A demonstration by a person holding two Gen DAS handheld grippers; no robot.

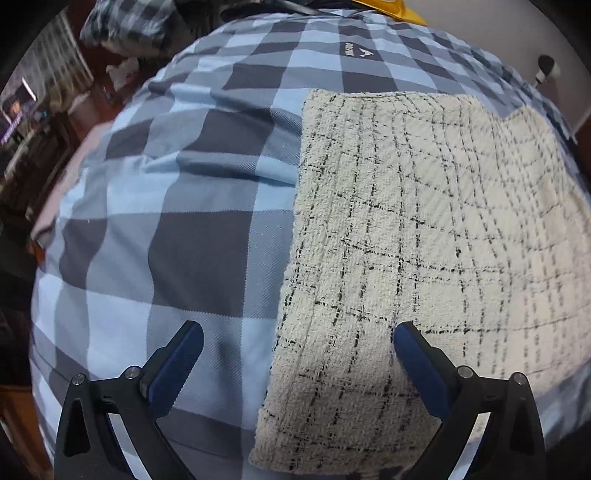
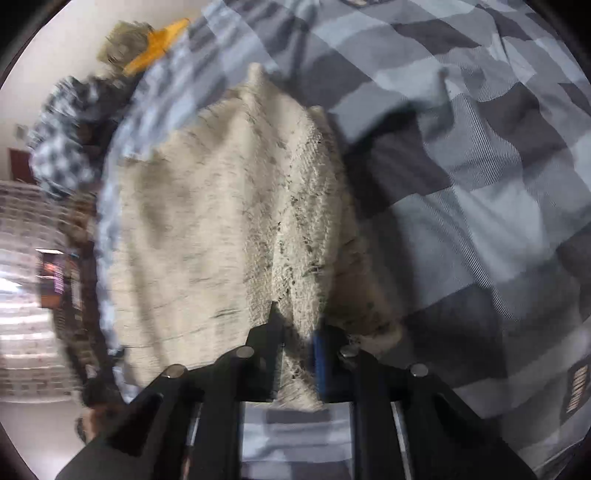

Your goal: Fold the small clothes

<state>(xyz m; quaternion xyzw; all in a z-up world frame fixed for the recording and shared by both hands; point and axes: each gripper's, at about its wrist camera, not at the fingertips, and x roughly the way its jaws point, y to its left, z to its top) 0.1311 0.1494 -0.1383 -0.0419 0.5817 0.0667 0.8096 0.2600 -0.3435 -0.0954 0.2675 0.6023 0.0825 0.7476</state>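
The left claw (image 1: 298,349) hangs with its jaws spread wide and nothing pinched between them. Its blue-padded fingers (image 1: 177,363) straddle the near left edge of a cream tweed garment (image 1: 406,229): one finger stands over the checked bedcover (image 1: 166,221), the other over the cream cloth itself. Whether the tips touch the fabric cannot be told.

The right claw (image 2: 297,343) is clenched on the cream tweed garment (image 2: 229,206). A ridge of the cloth is gathered up between its two fingers, and the fabric rises in a fold along that line while the rest spreads away to the left side of the right wrist view. That view is blurred, so the weave is hard to read.

In the left wrist view the garment lies mostly flat on the bed, cream with thin black broken lines crossing in a grid, its far edge straight and its left edge running down toward the claw. A lighter panel of the same cloth overlaps it at the right.

Beneath it the bedcover (image 2: 480,184) is a large check of pale blue, grey and dark slate, creased in soft ridges. A small white logo (image 1: 357,51) sits on a dark square near the far side. Beyond the bed's far edge lie a yellow item (image 1: 391,9) and a small-checked bundle of cloth (image 1: 125,22).
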